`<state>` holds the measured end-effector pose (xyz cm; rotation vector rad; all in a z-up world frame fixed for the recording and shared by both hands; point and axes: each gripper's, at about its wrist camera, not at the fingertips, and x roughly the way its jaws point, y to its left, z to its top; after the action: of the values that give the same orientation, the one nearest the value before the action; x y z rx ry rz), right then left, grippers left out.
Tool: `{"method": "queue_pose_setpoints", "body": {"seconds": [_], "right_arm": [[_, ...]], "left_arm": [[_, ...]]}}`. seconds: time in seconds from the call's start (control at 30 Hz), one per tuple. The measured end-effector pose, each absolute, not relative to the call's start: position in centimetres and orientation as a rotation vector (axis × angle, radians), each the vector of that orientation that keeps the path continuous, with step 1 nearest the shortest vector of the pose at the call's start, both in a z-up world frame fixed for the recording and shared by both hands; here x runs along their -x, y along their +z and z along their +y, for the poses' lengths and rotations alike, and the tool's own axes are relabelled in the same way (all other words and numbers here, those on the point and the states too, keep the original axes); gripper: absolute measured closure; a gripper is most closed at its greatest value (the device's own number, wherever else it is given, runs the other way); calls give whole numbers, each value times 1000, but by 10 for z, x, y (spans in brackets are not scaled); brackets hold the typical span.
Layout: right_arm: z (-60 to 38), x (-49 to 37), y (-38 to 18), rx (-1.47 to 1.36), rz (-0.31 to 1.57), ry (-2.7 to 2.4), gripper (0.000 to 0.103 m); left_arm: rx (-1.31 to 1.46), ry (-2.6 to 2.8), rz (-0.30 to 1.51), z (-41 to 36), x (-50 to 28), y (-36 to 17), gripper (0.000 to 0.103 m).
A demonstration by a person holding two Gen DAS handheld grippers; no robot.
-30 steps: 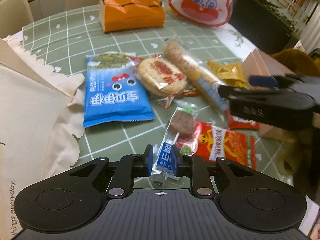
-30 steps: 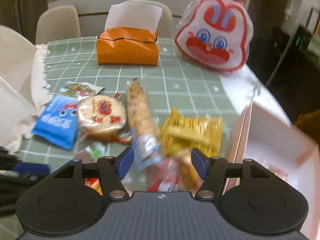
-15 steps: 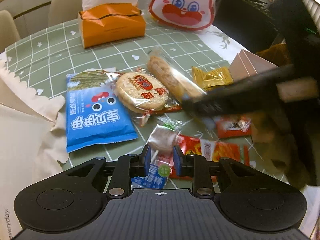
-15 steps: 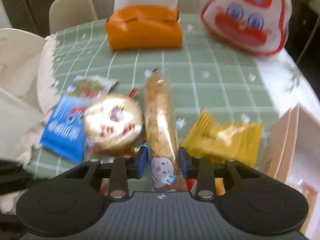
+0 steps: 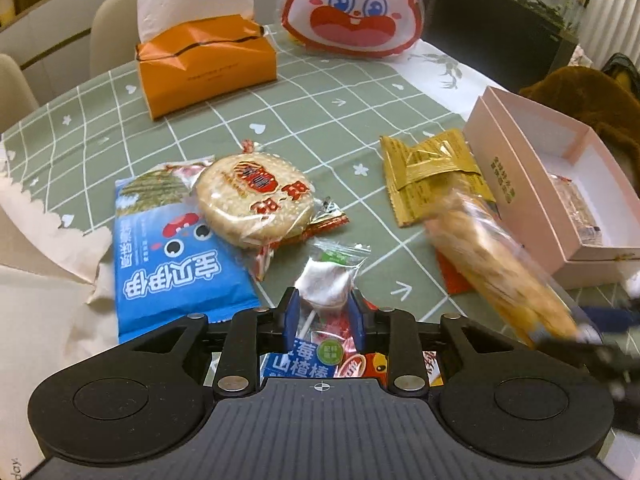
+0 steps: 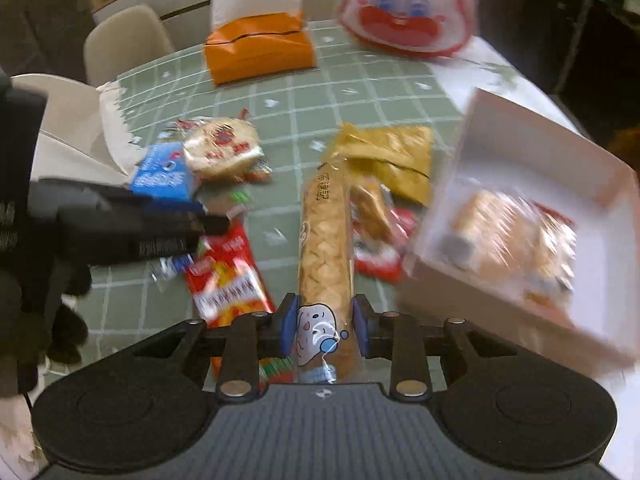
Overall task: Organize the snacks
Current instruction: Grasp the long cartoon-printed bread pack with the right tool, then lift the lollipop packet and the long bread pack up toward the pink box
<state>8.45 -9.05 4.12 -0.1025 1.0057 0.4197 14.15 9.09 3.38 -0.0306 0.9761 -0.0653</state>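
Note:
My left gripper (image 5: 323,312) is shut on a clear-wrapped hawthorn lollipop (image 5: 326,284) and holds it above the table. My right gripper (image 6: 324,324) is shut on a long tube pack of crackers (image 6: 326,240), lifted and pointing forward; the pack also shows in the left wrist view (image 5: 496,264). A pink open box (image 6: 476,168) with a few wrapped snacks inside stands at the right. On the green checked cloth lie a blue packet (image 5: 172,256), a round rice cracker (image 5: 256,200), a gold packet (image 5: 428,176) and a red packet (image 6: 228,276).
An orange tissue box (image 5: 204,64) and a rabbit-face bag (image 5: 352,8) stand at the far side. A white paper bag (image 5: 36,320) lies at the left. Chairs (image 6: 124,40) stand behind the table. The left gripper's body (image 6: 120,224) shows at left in the right wrist view.
My right gripper closed on the cracker tube and lifted it off the table toward the pink box. My left gripper has kept hold of the lollipop and raised it.

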Motion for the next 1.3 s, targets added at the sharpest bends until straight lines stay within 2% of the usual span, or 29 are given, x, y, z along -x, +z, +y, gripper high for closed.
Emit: {"method": "queue_pose_setpoints", "body": {"seconds": [0.33,0.53,0.63,0.77,1.03,1.2,1.3], "right_arm": [[-113,-55,21,-18,1034,372,72],[-111,-54,14,-26,1038,373,51],[-109,-56,10,-12,1046,360,50],[-111,-58,8,-2,1036,348,42],[-113,-54,4,55,996,325,35],[-118,-49,5,66,974,325,34],[-122,-48,8,53,969,359,34]], "left_arm": [[10,-36,1012,84,-137,33,72],[-84,-61,1031,64,-121,35,74],[-78,-78,1026,63,-115,33,74],[0,-75,1022,73,-117,33,74],[18,-67,1004,78,-132,33,74],[76,-89,980,84,-139,43,73],[12,-130,927,80,-139,56,73]]}}
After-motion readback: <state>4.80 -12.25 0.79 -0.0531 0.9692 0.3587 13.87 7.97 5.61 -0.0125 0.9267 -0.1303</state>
